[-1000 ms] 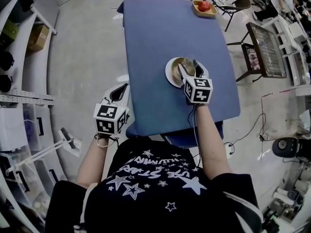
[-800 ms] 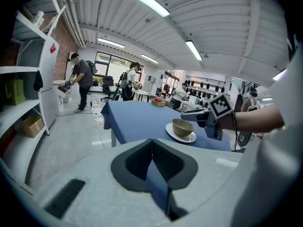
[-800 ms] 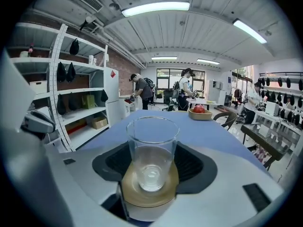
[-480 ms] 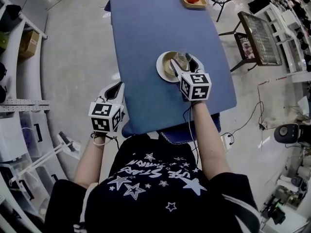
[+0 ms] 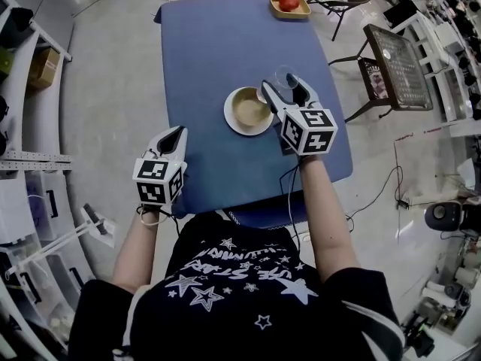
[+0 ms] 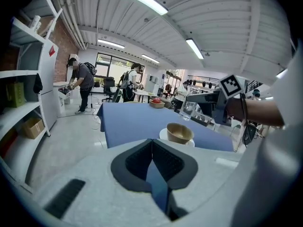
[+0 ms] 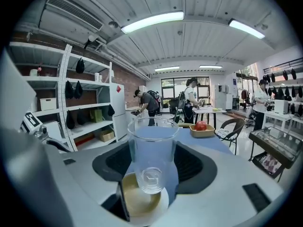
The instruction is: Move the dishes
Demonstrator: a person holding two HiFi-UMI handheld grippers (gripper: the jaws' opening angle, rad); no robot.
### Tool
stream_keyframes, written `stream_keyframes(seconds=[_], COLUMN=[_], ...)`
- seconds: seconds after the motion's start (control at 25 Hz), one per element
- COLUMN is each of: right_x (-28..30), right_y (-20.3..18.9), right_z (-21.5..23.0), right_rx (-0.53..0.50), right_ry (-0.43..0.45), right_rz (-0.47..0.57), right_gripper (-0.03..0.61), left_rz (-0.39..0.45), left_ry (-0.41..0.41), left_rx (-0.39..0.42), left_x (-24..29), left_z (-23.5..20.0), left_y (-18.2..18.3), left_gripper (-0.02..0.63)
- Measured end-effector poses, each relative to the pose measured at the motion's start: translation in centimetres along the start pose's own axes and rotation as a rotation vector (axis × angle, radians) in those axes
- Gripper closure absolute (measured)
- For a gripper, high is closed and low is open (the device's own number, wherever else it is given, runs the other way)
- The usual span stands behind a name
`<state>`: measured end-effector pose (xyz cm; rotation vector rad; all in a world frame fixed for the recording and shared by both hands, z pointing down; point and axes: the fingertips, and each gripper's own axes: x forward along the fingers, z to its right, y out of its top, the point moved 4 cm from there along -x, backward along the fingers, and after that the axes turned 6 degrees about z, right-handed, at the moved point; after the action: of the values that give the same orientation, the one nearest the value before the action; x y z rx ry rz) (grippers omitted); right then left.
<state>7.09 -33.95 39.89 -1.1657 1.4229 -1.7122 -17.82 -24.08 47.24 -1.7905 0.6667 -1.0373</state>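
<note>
Table (image 5: 218, 59): rectangular, under smooth matte blue cloth; full outline only in the head view; far end well beyond both sets of fingers.

Right gripper (image 5: 282, 89): pale grey shell with dark ribbed pads; reached out over the table, aimed forward and slightly down; fingers spread wide and pinching the glass by its sides. Grip plain only in the right gripper view; marker cube (image 5: 308, 130) legible from the head view.

Left gripper (image 5: 177, 134): same build; held back at the table's near left edge, aimed forward and a little down; fingers pressed together, nothing between them, as told by the left gripper view.

Plate (image 5: 234, 126): white, round, flat, on the cloth just left of the right fingers.

Tray (image 5: 289, 7): shallow, wooden, at the far edge, well ahead of the right fingers.

Bowl (image 5: 250, 108): tan, round, deep, seated on the plate; depth clear only in the left gripper view.

Glass (image 7: 152, 155): clear, smooth tumbler with a thick base, upright between the right fingers; in the left gripper view, base above the bowl's rim.

Red fruit (image 5: 288, 2): round, glossy, inside the tray.
</note>
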Motion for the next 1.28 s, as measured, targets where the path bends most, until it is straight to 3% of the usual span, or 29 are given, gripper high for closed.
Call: stream_keyframes(seconds=[0.24, 0.56, 0.88, 1.28], right_x=[1.4, 4.3, 6.5, 6.7], right_y=[0.3, -3.6, -6.7, -6.9], right_z=[4.5, 7.8, 8.1, 7.7], right_rx=[-0.045, -0.045, -0.032, -0.047], right_ry=[0.0, 0.028, 0.042, 0.003], right_rz=[-0.031, -0.097, -0.129, -0.112], right_gripper=[0.296, 0.296, 0.296, 0.295], left_rz=[-0.002, -0.02, -0.048, -0.074], left_ry=[0.018, 0.054, 0.091, 0.074], left_rx=[-0.004, -0.009, -0.044, -0.046], left_x=[2.5, 5.1, 5.5, 5.6], left_z=[1.7, 2.6, 2.3, 2.7], left_y=[0.9, 1.1, 0.0, -0.5], left_gripper=[0.594, 0.594, 0.594, 0.594])
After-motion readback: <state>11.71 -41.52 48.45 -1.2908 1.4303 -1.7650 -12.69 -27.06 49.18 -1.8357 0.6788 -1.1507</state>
